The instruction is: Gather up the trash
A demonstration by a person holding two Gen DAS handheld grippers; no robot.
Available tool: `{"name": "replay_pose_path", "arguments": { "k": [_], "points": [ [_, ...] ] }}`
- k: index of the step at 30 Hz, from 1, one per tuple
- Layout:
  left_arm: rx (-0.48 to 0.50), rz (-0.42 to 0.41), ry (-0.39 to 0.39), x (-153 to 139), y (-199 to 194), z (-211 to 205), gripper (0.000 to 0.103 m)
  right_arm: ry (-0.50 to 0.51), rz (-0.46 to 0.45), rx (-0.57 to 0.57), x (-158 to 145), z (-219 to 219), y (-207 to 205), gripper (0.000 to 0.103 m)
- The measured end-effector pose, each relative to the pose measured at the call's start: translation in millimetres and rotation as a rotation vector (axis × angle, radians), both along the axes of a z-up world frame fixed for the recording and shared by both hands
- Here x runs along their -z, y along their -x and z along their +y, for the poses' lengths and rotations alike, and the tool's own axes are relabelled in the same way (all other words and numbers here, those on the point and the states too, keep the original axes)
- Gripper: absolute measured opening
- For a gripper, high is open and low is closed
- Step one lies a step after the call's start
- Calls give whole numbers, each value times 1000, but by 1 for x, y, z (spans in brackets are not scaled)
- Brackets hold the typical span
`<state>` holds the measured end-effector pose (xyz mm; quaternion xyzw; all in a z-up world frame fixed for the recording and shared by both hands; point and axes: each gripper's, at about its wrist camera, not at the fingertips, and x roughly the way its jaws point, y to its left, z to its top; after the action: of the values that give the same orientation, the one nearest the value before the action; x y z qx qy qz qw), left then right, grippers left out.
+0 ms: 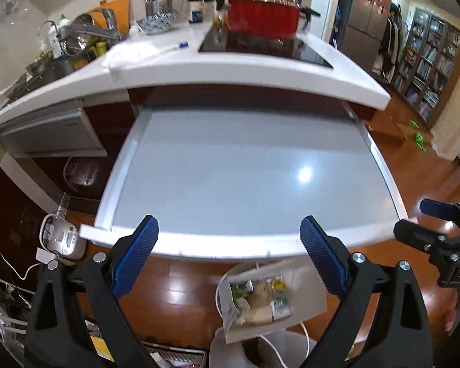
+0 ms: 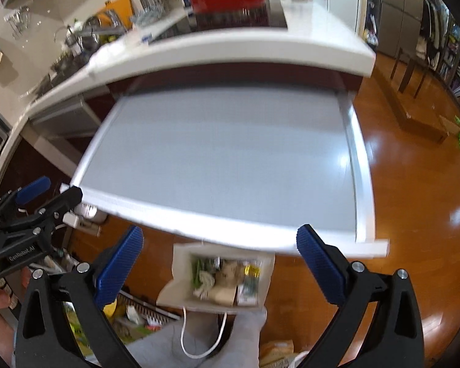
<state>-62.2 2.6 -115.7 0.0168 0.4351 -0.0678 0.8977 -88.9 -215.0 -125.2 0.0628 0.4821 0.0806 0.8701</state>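
Left gripper (image 1: pixel 229 247): jaws standing wide apart, grasping nothing, hovering over the near edge of the pull-out table (image 1: pixel 230 165). Its 2 blue ribbed pads (image 1: pixel 135 254) are showing in full; the black arms are running off the bottom of the frame.

Right gripper (image 2: pixel 220 256): jaws likewise spread wide, gripping nothing, hanging above the same near edge. In the left wrist view it is appearing at the right margin (image 1: pixel 414 220), partly cut off; from there the gap between its fingers is hard to read.

White paper bag (image 2: pixel 217 279): standing open on the wooden floor (image 2: pixel 414 214) just below the table's near rim, between the 2 grippers in both views. It is holding trash (image 2: pixel 224 279): greenish scraps, a tan crumpled piece, a yellow-green wrapper; blur is making each item hard to name. Its white cord handles (image 2: pixel 199 337) are dangling toward the camera, partly hidden behind a grey-clad leg (image 2: pixel 205 343).

Pull-out table: pale grey top, white rim, its far end sliding under the white countertop (image 1: pixel 230 67) and hidden there.

Countertop items: red pot (image 1: pixel 262 18) with a steel pot stacked on it, black cooktop (image 1: pixel 260 46), patterned bowl (image 1: pixel 156 23), sink tap (image 1: pixel 107 24). The right wrist view is blurring these heavily.

Floor at lower left: rice cooker (image 1: pixel 63 236), cables and clutter, mostly hidden behind the gripper arms.
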Motion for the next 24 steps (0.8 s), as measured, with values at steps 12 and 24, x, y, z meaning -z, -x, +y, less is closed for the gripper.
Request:
{"name": "replay_pose_path", "arguments": {
  "k": [12,24],
  "points": [
    [-75,-169,12,-49,-15,4,94,45,-218,-35,-59,15,-19,99],
    [-132,-321,-8,-93,-21,12,101,93,-383,-88,-105,36,-27,99]
  ]
}}
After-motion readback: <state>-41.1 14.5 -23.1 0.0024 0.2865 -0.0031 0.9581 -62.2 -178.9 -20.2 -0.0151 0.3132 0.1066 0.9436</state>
